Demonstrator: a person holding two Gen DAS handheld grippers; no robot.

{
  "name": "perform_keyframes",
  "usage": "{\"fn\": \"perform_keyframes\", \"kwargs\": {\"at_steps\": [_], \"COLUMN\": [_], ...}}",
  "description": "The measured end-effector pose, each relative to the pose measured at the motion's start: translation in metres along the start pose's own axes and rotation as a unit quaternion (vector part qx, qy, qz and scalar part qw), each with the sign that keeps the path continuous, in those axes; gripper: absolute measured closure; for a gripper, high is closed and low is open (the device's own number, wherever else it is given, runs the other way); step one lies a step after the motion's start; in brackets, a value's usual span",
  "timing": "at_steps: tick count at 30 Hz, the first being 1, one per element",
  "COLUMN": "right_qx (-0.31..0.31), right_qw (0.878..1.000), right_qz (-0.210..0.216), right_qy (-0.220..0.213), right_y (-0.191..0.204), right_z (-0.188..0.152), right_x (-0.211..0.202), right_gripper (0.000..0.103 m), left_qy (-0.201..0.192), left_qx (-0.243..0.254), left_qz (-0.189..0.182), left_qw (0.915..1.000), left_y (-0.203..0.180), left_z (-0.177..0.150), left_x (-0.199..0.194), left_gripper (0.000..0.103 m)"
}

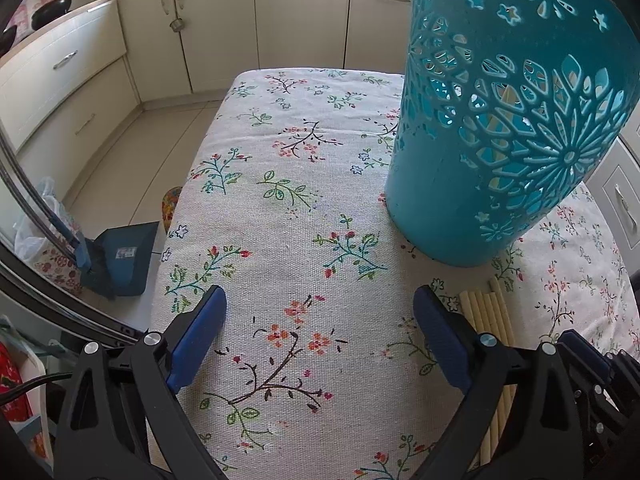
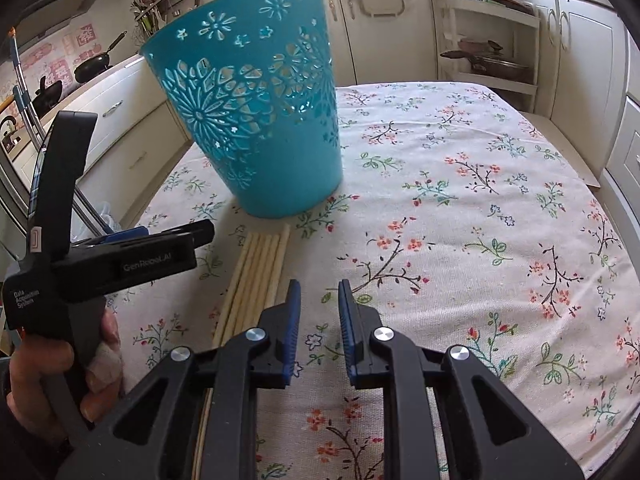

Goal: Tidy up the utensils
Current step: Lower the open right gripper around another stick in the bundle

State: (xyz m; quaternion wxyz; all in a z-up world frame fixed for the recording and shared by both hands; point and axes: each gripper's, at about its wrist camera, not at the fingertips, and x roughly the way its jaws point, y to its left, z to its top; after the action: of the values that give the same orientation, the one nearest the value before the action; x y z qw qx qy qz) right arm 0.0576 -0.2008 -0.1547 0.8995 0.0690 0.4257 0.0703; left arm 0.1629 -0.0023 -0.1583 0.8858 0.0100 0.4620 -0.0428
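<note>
A teal perforated basket stands upright on the floral tablecloth; it also shows in the right wrist view, with a pale stick visible inside through the holes. Several pale wooden chopsticks lie side by side on the cloth in front of the basket, and in the left wrist view they lie just right of my left gripper. My left gripper is wide open and empty over the cloth, and appears at the left of the right wrist view. My right gripper is open a small gap, empty, just right of the chopsticks.
The table's left edge drops to a tiled floor with a blue dustpan. Cream kitchen cabinets ring the table. A shelf rack with pans stands beyond the far right corner.
</note>
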Motion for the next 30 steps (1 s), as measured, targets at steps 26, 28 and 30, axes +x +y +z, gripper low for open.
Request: {"fn": "perform_keyframes", "kwargs": {"at_steps": [26, 28, 30], "right_qx": [-0.019, -0.015, -0.018], "right_qw": [1.000, 1.000, 1.000], "right_qz": [0.008, 0.013, 0.017], "right_qy": [0.019, 0.017, 0.014], "right_y": [0.013, 0.014, 0.016], "right_z": [0.000, 0.000, 0.001], "right_x": [0.010, 0.009, 0.009], "right_gripper": [0.082, 0.082, 0.082], "left_qy": [0.000, 0.000, 0.000], "left_qx": [0.001, 0.000, 0.001], "left_qz": [-0.001, -0.001, -0.001], "left_qw": [1.0000, 1.0000, 1.0000], "left_y": [0.000, 0.000, -0.001], "left_z": [0.000, -0.001, 0.000], "left_x": [0.000, 0.000, 0.000], "left_gripper": [0.011, 0.011, 0.011]}}
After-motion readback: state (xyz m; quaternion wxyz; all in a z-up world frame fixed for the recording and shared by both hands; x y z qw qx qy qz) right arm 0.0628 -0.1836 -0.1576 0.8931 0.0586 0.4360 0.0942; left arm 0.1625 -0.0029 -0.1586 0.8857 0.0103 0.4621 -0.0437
